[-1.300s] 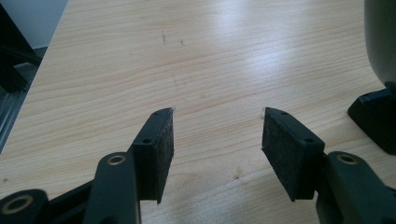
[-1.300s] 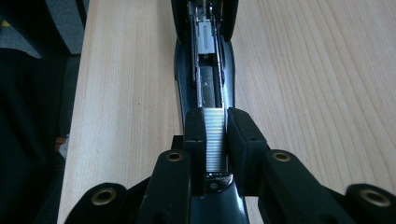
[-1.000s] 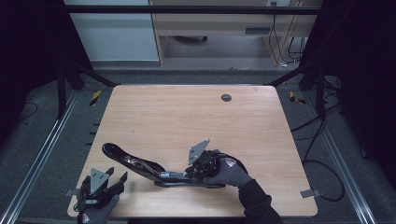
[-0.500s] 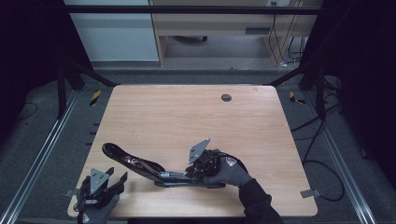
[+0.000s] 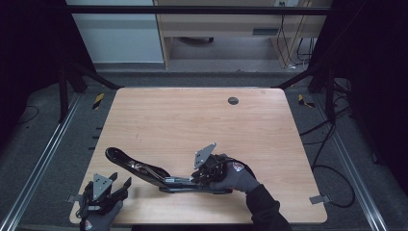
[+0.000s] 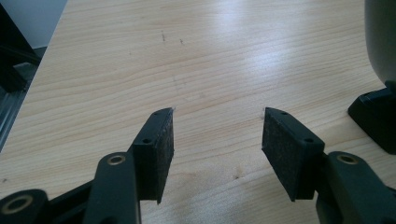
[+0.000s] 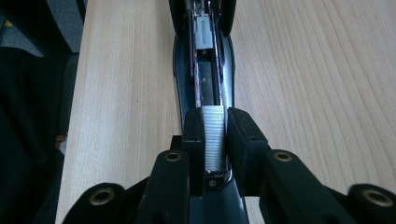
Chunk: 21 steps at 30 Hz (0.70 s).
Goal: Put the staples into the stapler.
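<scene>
Silver staple strip (image 7: 215,137) sits between right tongs (image 7: 215,135), whose jaws have just been opening, over the channel of the opened black stapler (image 5: 144,171) near the surface's (image 5: 192,120) front edge. Left tongs (image 6: 217,135) gape, holding nothing.

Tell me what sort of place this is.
Probably a lab recording station: a bare wooden table inside a dark metal frame, cables trailing on the grey floor, and an opened stapler being loaded with a hand-held gripper.
</scene>
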Motion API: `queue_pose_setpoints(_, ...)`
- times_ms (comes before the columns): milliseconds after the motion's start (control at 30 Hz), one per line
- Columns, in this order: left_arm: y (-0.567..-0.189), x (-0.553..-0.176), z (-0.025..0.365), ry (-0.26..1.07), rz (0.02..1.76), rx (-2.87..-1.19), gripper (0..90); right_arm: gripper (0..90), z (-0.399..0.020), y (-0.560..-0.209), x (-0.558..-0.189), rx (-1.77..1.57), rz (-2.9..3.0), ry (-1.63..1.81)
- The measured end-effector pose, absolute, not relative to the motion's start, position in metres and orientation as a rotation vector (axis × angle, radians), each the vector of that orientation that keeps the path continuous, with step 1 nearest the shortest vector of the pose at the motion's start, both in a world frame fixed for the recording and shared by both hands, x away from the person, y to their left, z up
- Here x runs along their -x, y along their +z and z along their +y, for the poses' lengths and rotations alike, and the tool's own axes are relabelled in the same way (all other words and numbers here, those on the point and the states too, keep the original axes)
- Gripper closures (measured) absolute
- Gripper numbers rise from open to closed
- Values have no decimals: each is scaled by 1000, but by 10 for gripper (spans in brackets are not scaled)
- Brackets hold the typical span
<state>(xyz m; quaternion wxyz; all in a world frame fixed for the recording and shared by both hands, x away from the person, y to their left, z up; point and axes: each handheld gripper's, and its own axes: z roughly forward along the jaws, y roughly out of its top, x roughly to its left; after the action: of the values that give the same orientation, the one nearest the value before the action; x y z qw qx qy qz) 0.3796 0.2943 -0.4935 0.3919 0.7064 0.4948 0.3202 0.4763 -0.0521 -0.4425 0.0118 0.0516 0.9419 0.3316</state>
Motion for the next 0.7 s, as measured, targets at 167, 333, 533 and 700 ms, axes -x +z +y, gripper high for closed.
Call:
queue_pose_setpoints(167,-493,-379,294,814,1256,-1793,434,751,-52,-442,-475,-163,2926,1038)
queue_pose_setpoints(333,-493,-379,294,812,1254,-1791,433,746,-53,-438,-474,-183,2892,1065)
queue_pose_setpoints(533,-492,-378,295,813,1251,-1788,433,732,-57,-431,-471,-257,2815,1113)
queue_pose_setpoints(700,-492,-378,294,811,1247,-1780,432,711,-63,-424,-468,-374,2756,1153)
